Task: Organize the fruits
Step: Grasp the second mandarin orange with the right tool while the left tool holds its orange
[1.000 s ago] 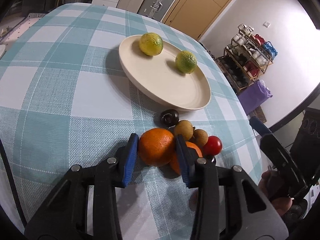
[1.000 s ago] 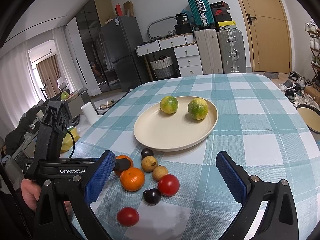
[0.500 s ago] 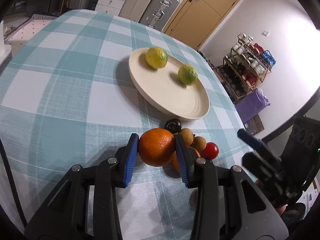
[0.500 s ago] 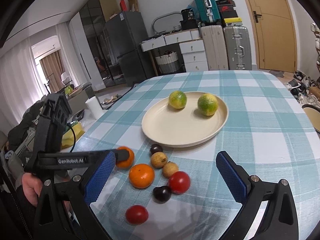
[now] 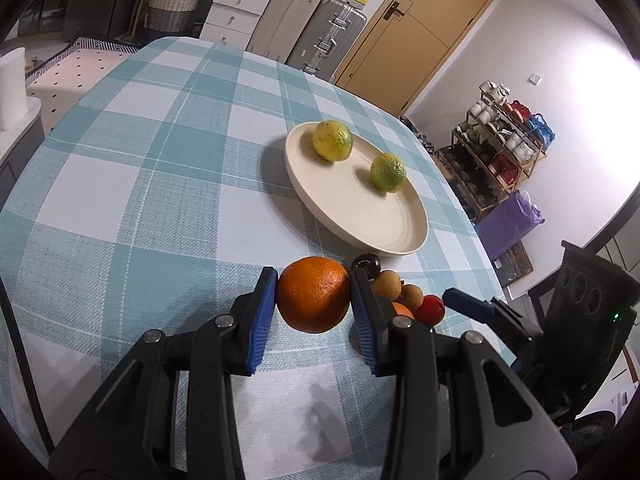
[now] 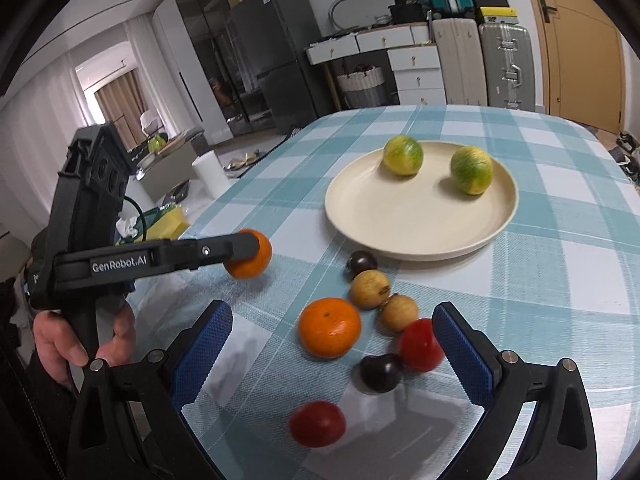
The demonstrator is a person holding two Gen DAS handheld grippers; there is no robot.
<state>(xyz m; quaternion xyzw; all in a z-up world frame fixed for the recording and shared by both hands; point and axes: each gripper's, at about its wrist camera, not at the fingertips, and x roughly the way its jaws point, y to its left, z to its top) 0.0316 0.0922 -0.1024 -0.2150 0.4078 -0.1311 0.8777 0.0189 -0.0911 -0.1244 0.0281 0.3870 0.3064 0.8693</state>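
Orange peel fills the gap between the blue pads of your left gripper point(image 5: 314, 302), which is clamped on an orange point(image 5: 313, 299) and holds it clear of the checked tablecloth point(image 5: 160, 184), its shadow lying on the cloth below. Seen from your right wrist, that same orange point(image 6: 249, 259) hangs at the tip of the left gripper point(image 6: 244, 254), well to the left of the cream plate point(image 6: 420, 224). Your right gripper point(image 6: 332, 344) hovers with its jaws spread wide and nothing between the pads, low over the loose fruit. On the cloth in front of it sit a second orange point(image 6: 329, 327), two brown longans point(image 6: 370, 289) touching one another, a dark plum point(image 6: 361, 264) just beside the plate's near rim, another dark plum point(image 6: 380, 372) closer to you, a red tomato point(image 6: 420, 345) right by your right-hand pad, and a second red tomato point(image 6: 318, 424) nearest the camera. Two green-yellow citrus fruits point(image 6: 402, 155) rest on the far half of the plate, apart from each other. Your left hand point(image 6: 80, 340) grips the left tool's black handle at the table's edge.
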